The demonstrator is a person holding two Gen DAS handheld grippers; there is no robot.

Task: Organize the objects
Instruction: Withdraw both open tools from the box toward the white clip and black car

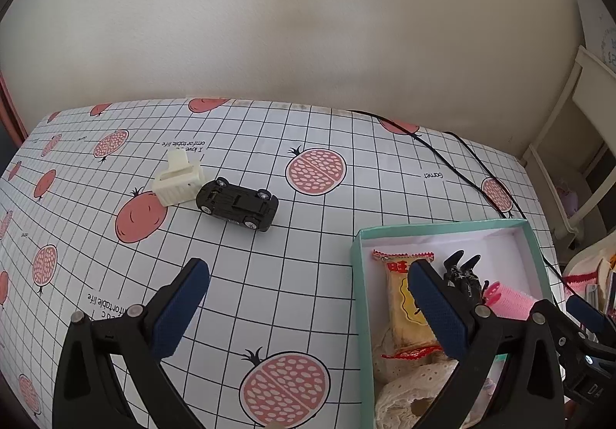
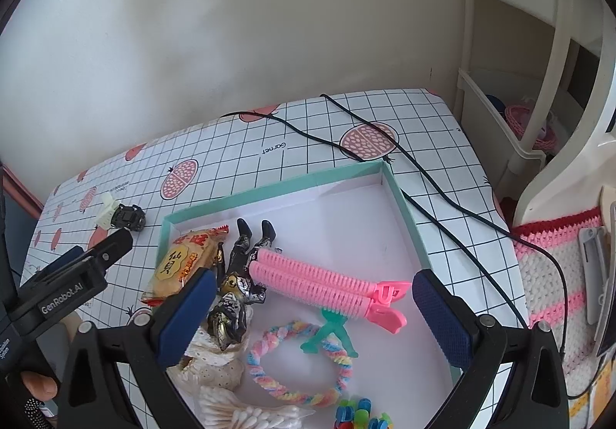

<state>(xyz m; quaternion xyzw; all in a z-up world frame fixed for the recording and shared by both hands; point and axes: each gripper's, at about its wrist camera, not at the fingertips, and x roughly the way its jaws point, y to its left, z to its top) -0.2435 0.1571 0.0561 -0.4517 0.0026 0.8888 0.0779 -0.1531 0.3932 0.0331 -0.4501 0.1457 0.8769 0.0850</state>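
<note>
While our left gripper and right gripper both hang spread wide with nothing in them, the black toy car lies flipped beside a cream block on the tablecloth, outside the teal box.

tablecloth: "Garnet", printed upside down in both wrist views | tablecloth, left wrist view: upside-down "I love …" and "comfortable life", partly cut off | left gripper body, right wrist view: "GenRobot.AI" | snack packet in the box: red and black Chinese characters, "仙贝"
</note>
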